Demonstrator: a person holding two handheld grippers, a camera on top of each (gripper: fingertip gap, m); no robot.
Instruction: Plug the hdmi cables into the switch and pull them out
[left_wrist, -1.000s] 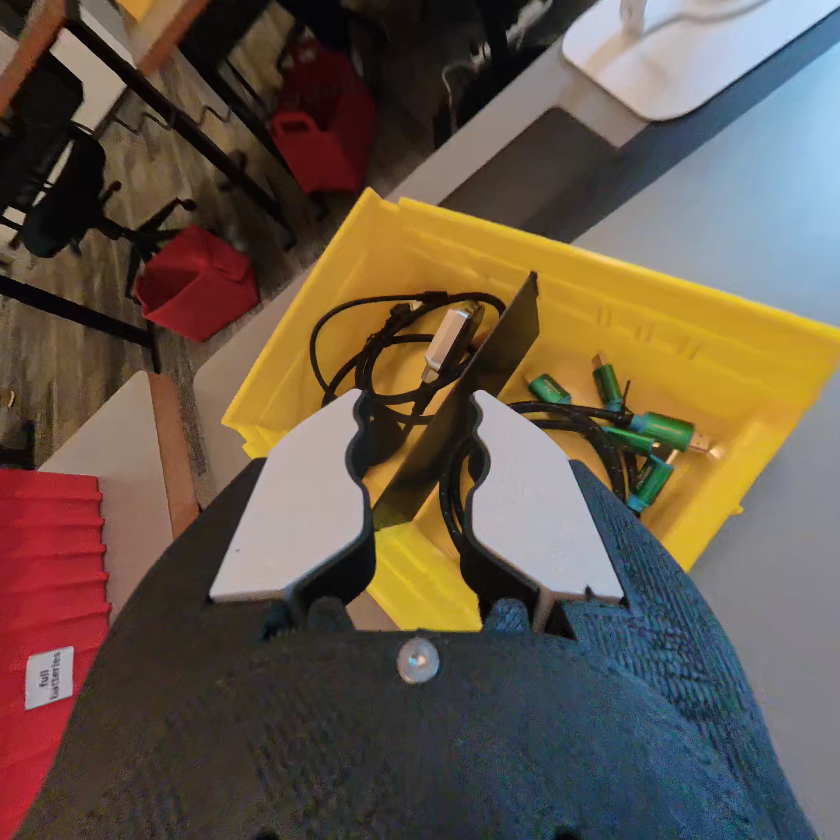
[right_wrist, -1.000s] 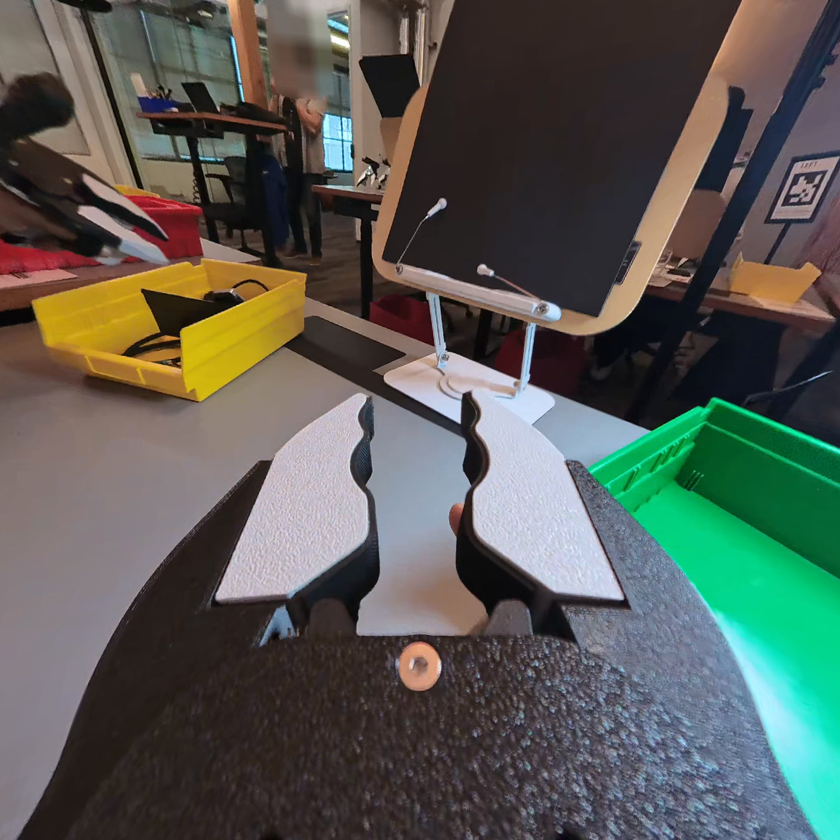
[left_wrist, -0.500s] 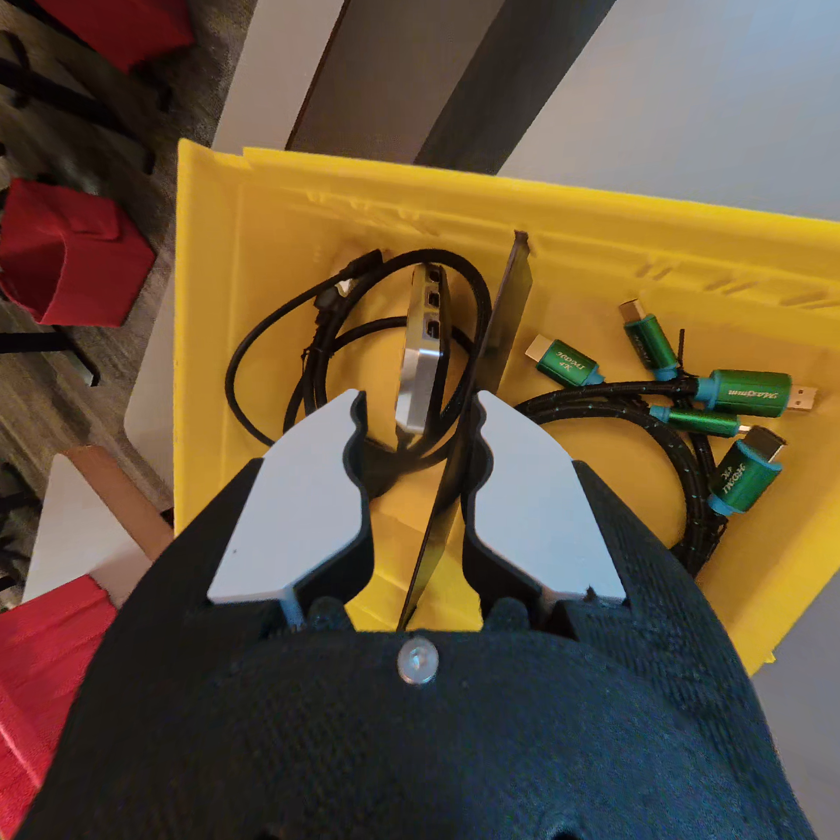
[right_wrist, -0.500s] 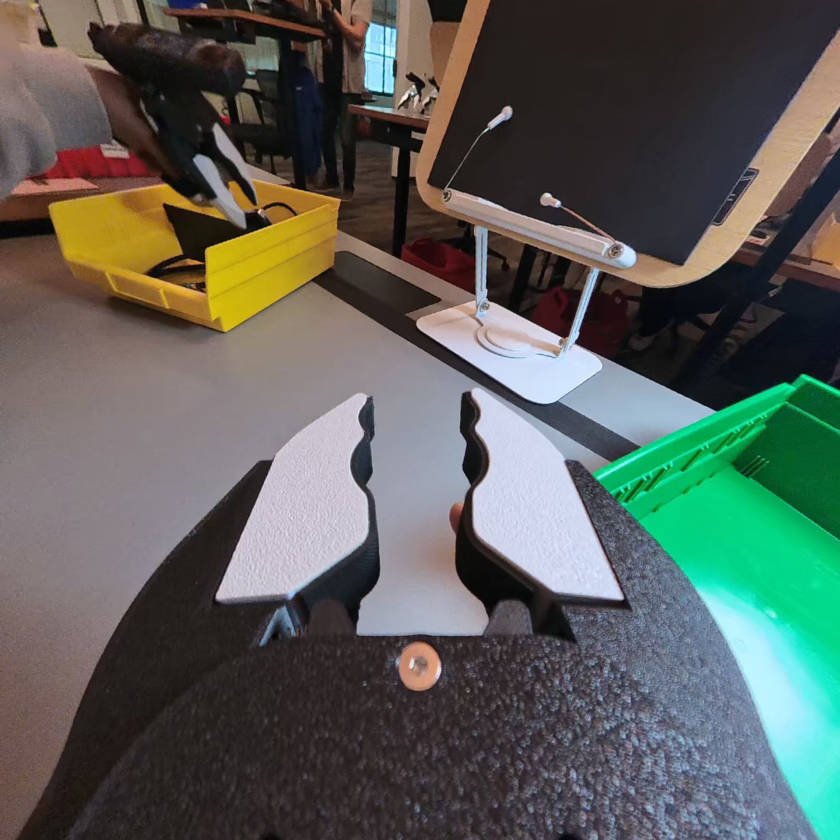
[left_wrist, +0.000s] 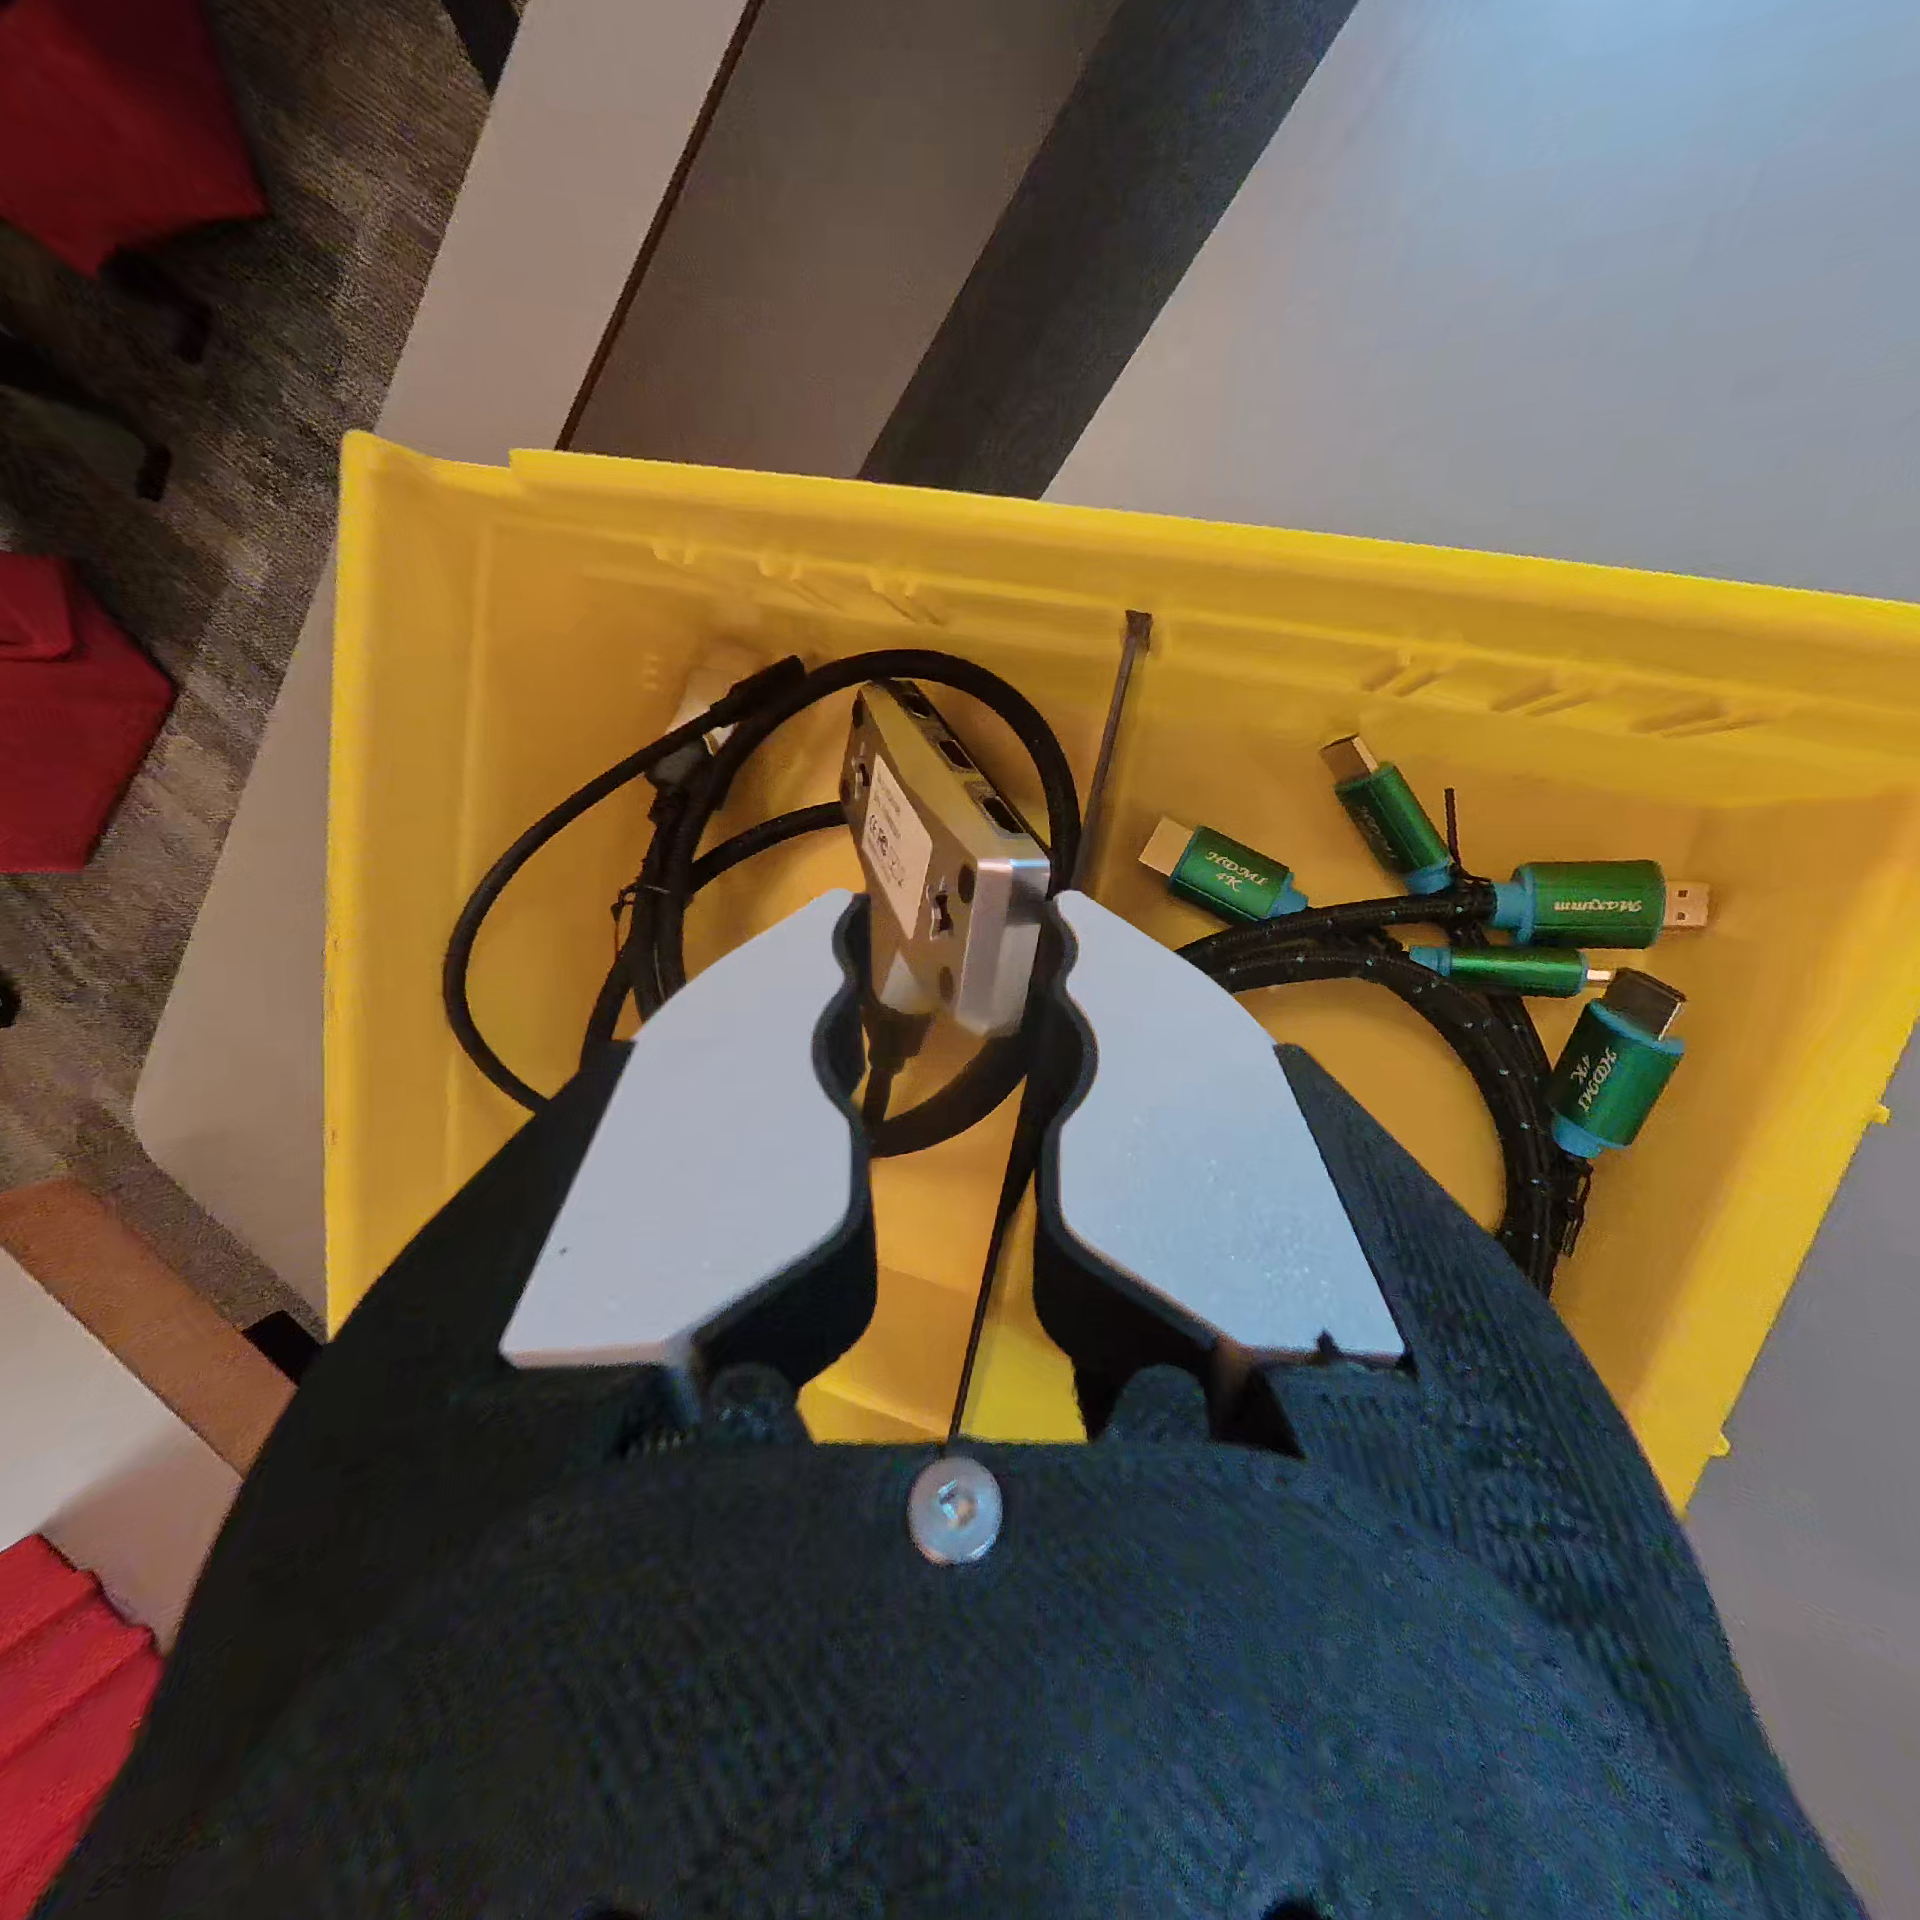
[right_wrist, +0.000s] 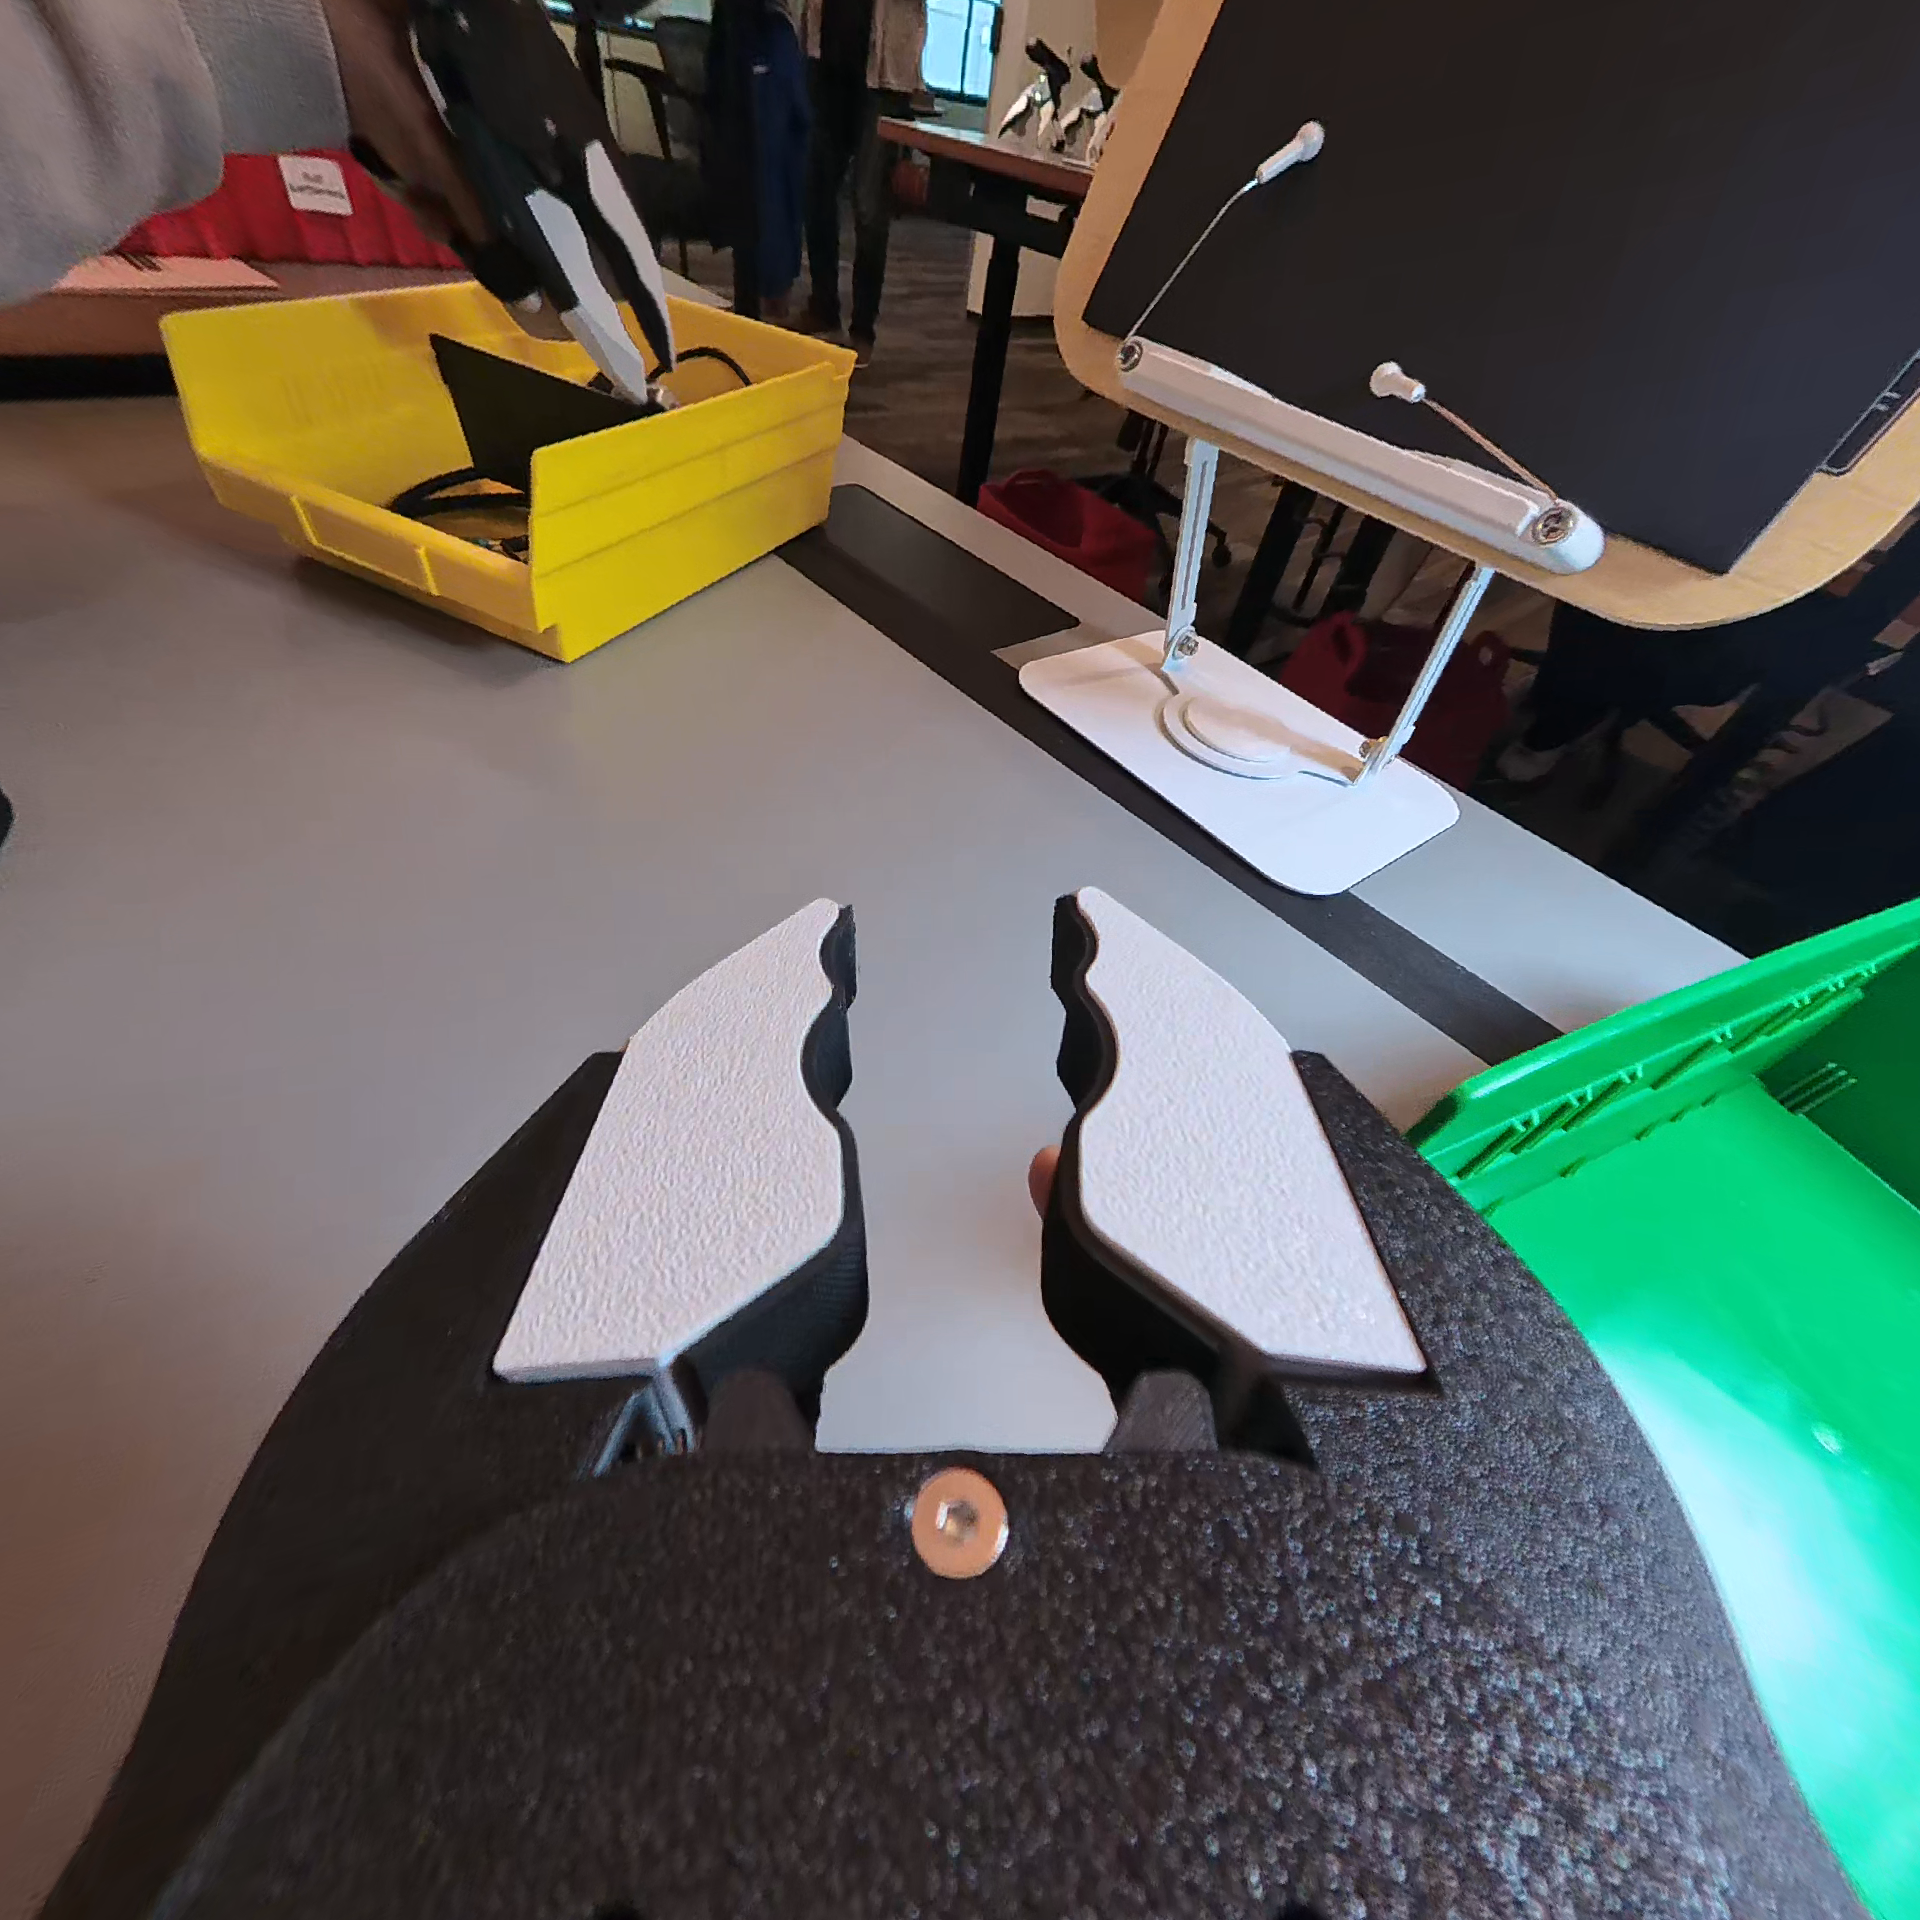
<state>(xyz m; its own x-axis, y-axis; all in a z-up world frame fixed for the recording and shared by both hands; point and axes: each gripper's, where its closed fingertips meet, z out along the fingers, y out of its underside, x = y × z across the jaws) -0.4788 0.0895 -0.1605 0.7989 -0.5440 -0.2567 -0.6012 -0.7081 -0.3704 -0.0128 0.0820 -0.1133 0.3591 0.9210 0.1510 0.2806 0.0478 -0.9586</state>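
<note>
The yellow bin (left_wrist: 1039, 561) stands on the grey table (right_wrist: 416, 831), at about 10 o'clock from the right gripper (right_wrist: 951, 914) and well apart from it, so the left gripper (left_wrist: 945, 914) is clearly the nearer one; it reaches down into the bin. A thin black divider (left_wrist: 1107, 748) splits the bin in two parts. In the left part lies the silver switch (left_wrist: 925, 862), among loops of black cable (left_wrist: 499, 904). Its long axis runs from the tips of the left gripper toward about 11 o'clock, and its near end sits right between the two fingertips. The jaws stand apart about as wide as this end, and I cannot tell if they already press on it or only frame it. The hdmi cables (left_wrist: 1351, 935) with green plugs lie in the right part, at about 2 o'clock from the left gripper, not touched. The right gripper hangs over the bare table with its jaws spread and holds nothing; a green bin (right_wrist: 1714, 1195) is just beside it at 3 o'clock.
</note>
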